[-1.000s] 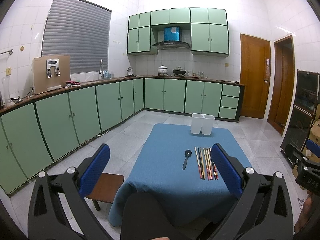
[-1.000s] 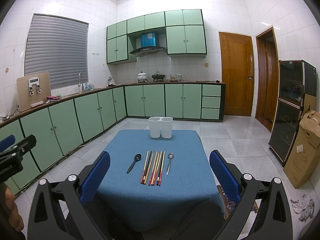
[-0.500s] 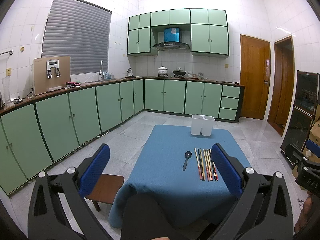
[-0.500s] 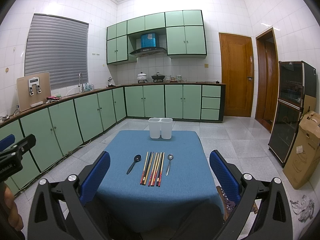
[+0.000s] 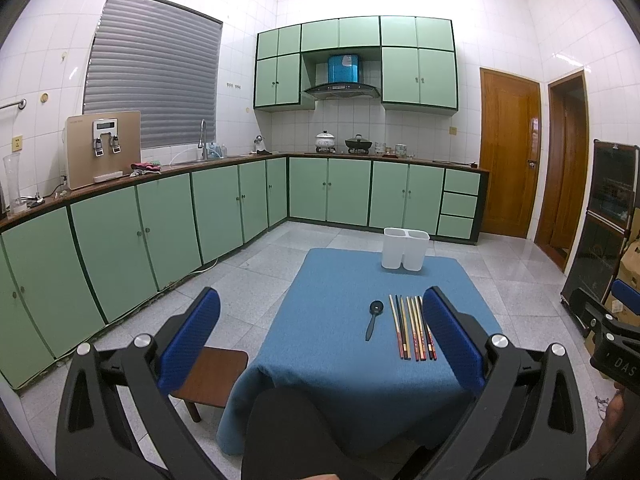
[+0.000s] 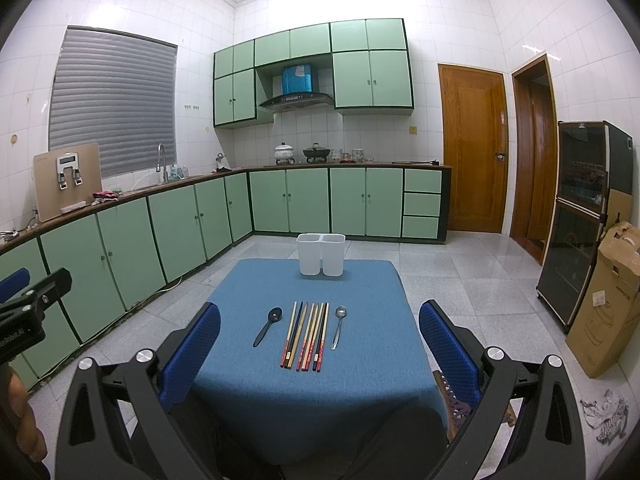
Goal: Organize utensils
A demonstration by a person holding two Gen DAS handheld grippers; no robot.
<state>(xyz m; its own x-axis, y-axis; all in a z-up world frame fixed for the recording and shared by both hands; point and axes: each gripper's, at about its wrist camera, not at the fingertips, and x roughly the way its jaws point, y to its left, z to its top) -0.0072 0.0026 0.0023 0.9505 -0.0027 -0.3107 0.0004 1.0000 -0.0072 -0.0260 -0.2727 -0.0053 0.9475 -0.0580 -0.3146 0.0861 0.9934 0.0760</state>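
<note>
A blue-clothed table (image 6: pixel 360 280) carries a row of several chopsticks (image 6: pixel 306 334) laid side by side. Left of them lies a black spoon (image 6: pixel 268 326), right of them a silver spoon (image 6: pixel 339 326). A white two-compartment holder (image 6: pixel 321 254) stands at the table's far edge. My right gripper (image 6: pixel 320 344) hangs open before the near edge, nothing between its blue pads. In the left wrist view the chopsticks (image 5: pixel 412 326), black spoon (image 5: pixel 374 318) and holder (image 5: pixel 405 249) show; the silver spoon is hidden behind my right finger. My left gripper (image 5: pixel 320 340) is open and empty, off the table's left front.
A small wooden stool (image 5: pixel 210 378) stands at the table's left front corner. Green cabinets (image 5: pixel 160 224) run along the left and back walls. A dark cabinet (image 6: pixel 580 216) and a cardboard box (image 6: pixel 604 300) stand on the right. Tiled floor surrounds the table.
Both views have shifted very slightly; the table objects sit marginally higher in the frames. Nothing on the table has moved and both grippers stay open.
</note>
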